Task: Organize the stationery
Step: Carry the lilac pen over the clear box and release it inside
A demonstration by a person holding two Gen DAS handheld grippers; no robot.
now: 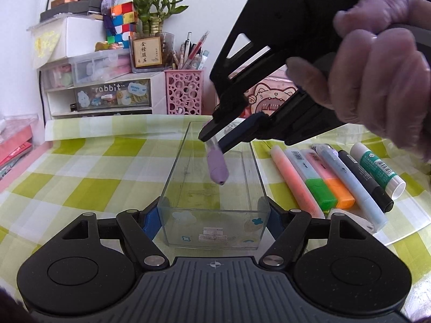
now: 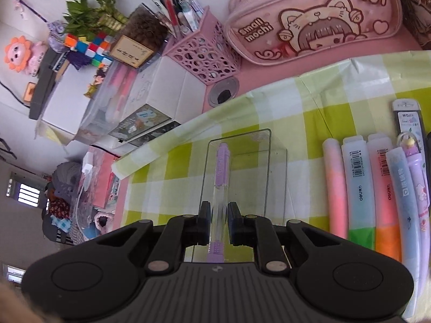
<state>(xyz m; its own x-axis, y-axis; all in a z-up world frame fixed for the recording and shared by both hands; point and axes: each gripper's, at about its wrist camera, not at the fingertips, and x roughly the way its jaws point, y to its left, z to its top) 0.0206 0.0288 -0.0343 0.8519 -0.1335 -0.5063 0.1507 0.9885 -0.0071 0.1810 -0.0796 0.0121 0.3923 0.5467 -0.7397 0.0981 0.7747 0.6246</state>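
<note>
Pen alignment is the whole story right now. Right claw [image 1: 215,141] is clamped on a clear-barrelled pen with a purple grip [image 1: 217,168], pads pinching the transparent middle of the barrel, and it hangs over the open top of the clear plastic box [image 1: 258,177]. From the right wrist view the pen [image 2: 221,177] runs straight out ahead of the claw, long axis lined up with the box's long axis, far end pointing toward the box's far wall [image 2: 239,137]. From the left wrist view the purple end tips down and toward the near end of the box, not touching the floor of it as far as I can tell.

Left claw [image 1: 214,216] sits at the near end of that box, one blue pad on each side wall, steadying it; I'd call that a grip, jaws about box-wide.

So the drop looks simple: box is directly under the pen and both run the same way, so lowering a bit and letting go should do it.

Remaining highlighters [image 1: 319,181] lie on the checked worktop [image 1: 80,177] just past the box, on the right claw's side, so that hand is nearer for the next pick.
</note>
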